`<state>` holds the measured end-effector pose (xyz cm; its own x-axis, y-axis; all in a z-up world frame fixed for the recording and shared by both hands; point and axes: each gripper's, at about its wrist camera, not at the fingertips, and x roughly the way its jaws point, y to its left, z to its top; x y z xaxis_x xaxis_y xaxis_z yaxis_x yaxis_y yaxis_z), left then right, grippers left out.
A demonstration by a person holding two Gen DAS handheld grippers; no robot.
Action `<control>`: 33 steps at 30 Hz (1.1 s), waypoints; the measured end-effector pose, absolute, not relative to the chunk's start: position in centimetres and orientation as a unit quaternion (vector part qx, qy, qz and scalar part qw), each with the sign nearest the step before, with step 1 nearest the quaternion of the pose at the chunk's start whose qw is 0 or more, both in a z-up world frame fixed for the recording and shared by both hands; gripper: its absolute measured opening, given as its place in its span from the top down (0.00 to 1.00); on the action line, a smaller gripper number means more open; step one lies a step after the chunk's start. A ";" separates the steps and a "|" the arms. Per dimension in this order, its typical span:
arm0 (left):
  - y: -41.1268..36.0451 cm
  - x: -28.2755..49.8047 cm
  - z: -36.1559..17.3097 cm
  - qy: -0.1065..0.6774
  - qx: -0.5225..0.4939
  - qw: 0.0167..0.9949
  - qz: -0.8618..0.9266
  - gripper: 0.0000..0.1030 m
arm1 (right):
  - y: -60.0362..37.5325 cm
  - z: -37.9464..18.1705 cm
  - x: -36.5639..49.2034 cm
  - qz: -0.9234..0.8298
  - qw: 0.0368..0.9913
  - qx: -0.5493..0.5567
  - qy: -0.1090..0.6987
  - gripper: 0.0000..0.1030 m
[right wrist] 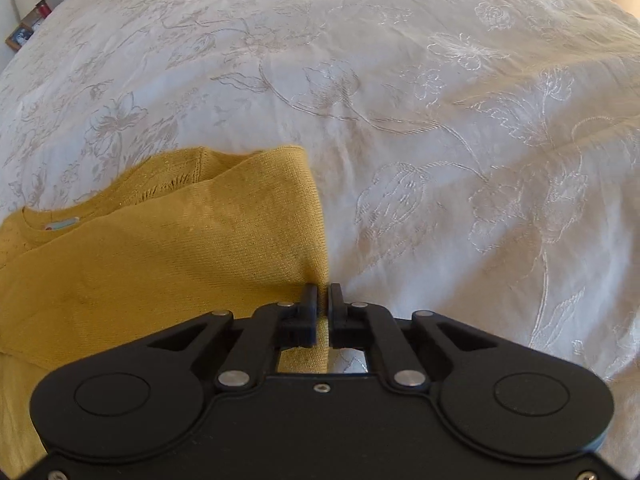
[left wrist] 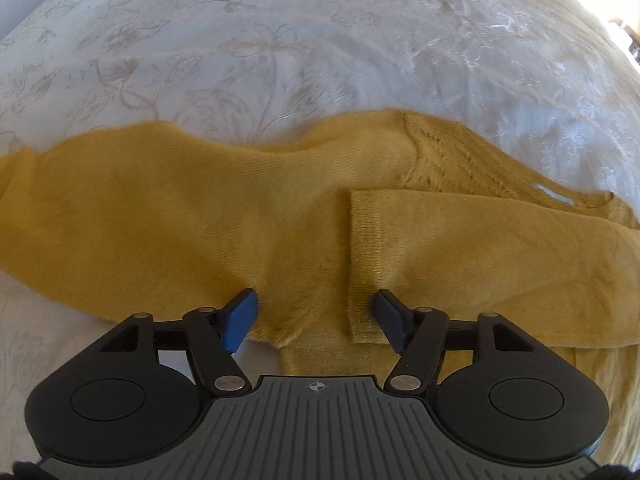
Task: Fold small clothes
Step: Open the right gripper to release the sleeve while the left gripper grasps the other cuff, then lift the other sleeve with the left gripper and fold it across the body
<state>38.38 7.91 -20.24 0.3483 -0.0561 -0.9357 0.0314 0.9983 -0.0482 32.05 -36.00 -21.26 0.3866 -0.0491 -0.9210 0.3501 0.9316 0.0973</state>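
A mustard-yellow knit sweater (left wrist: 200, 208) lies flat on a white embroidered bedspread (left wrist: 280, 40). One sleeve (left wrist: 460, 256) is folded across the body, its cuff (left wrist: 362, 264) near the middle. My left gripper (left wrist: 314, 312) is open, its jaws wide apart just above the sweater's near edge, with the cuff between them. In the right wrist view the sweater (right wrist: 160, 264) fills the lower left, neck label (right wrist: 60, 224) visible. My right gripper (right wrist: 324, 300) is shut on the sweater's folded right edge (right wrist: 316, 240).
The bedspread (right wrist: 440, 120) stretches far ahead and to the right. A bedside table with a framed picture (right wrist: 20, 38) and small items stands at the far left corner of the right wrist view.
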 end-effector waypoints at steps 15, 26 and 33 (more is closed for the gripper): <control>21.7 33.9 -16.6 0.517 -0.083 0.850 0.063 0.19 | -26.0 -13.9 28.1 -0.021 0.882 0.133 0.452 0.14; 35.4 35.4 -16.1 0.467 -0.147 0.859 0.152 0.18 | -16.8 -13.8 26.9 0.029 0.868 0.127 0.479 0.09; 41.3 37.2 -17.1 0.446 -0.184 0.858 0.177 0.18 | -13.0 -12.9 27.1 0.033 0.867 0.124 0.481 0.09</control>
